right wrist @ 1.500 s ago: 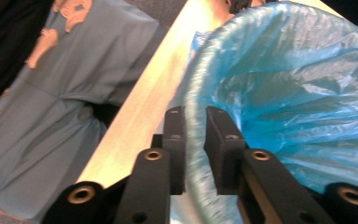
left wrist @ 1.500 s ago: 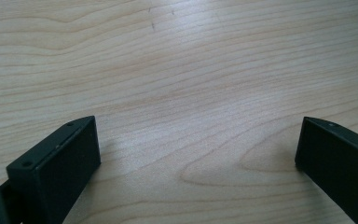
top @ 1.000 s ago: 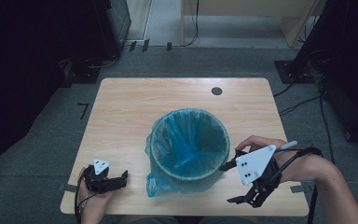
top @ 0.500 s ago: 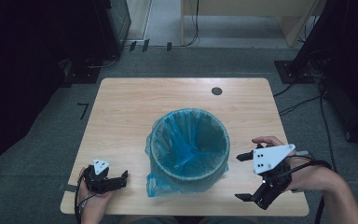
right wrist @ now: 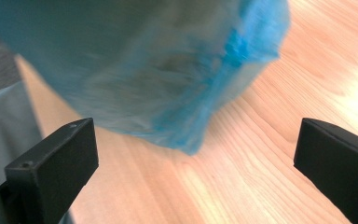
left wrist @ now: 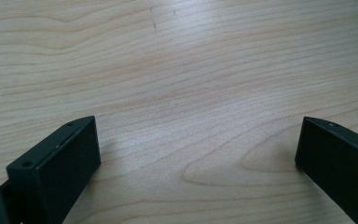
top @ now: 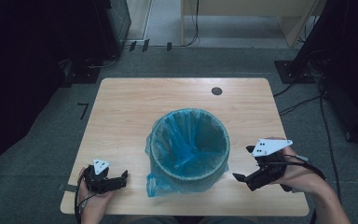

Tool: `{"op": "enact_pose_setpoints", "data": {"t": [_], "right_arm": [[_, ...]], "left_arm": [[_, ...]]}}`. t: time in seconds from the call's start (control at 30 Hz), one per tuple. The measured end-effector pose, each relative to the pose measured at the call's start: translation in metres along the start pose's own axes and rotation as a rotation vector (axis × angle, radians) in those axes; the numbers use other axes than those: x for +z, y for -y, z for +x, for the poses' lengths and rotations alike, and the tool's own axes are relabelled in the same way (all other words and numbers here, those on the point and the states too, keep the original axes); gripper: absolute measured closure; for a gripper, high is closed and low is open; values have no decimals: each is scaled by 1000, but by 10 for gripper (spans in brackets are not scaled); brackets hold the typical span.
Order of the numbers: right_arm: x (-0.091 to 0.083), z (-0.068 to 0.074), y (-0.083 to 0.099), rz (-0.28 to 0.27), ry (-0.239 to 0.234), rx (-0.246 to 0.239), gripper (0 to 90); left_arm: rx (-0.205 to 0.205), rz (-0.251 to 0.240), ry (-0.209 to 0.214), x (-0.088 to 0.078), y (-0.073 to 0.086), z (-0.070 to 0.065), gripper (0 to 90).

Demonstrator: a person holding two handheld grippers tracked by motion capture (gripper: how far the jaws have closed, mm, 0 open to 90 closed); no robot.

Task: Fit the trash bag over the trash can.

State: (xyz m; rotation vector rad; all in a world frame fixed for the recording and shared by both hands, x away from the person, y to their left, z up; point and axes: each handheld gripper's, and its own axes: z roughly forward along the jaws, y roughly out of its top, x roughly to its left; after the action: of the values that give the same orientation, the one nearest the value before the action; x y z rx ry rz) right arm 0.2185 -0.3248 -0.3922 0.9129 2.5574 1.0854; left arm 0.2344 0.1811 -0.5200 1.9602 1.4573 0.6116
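A round bin lined with a blue plastic bag [top: 189,149] stands near the front middle of the wooden table [top: 168,100]. The bag's edge hangs over the rim and bunches at the bin's lower left. My right gripper [top: 243,163] hovers low to the right of the bin, apart from it. Its jaws have just been opening and are now open with nothing between them. In the right gripper view the blue bag [right wrist: 168,70] is blurred ahead of the jaws. My left gripper [top: 123,179] rests at the front left corner, open over bare wood [left wrist: 191,116].
A small dark round hole [top: 216,91] sits in the table's far right part. The table's front edge lies just below both hands. Dark furniture and cables [top: 303,100] surround the table on a grey floor.
My right gripper has drawn back from the bin's rim, moving right and down toward the table, and its jaws have spread wider. The left gripper has not moved.
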Motion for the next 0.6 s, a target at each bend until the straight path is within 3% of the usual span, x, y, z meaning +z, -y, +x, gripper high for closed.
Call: {"op": "enact_pose_setpoints", "data": {"t": [0.17, 0.37, 0.6], "right_arm": [[12, -10, 11, -1, 83, 76, 0], [23, -21, 27, -28, 138, 194, 0], [39, -30, 50, 22, 209, 292, 0]], "left_arm": [[0, 0, 0, 0, 0, 0, 0], [0, 0, 0, 0, 0, 0, 0], [0, 0, 0, 0, 0, 0, 0]]}}
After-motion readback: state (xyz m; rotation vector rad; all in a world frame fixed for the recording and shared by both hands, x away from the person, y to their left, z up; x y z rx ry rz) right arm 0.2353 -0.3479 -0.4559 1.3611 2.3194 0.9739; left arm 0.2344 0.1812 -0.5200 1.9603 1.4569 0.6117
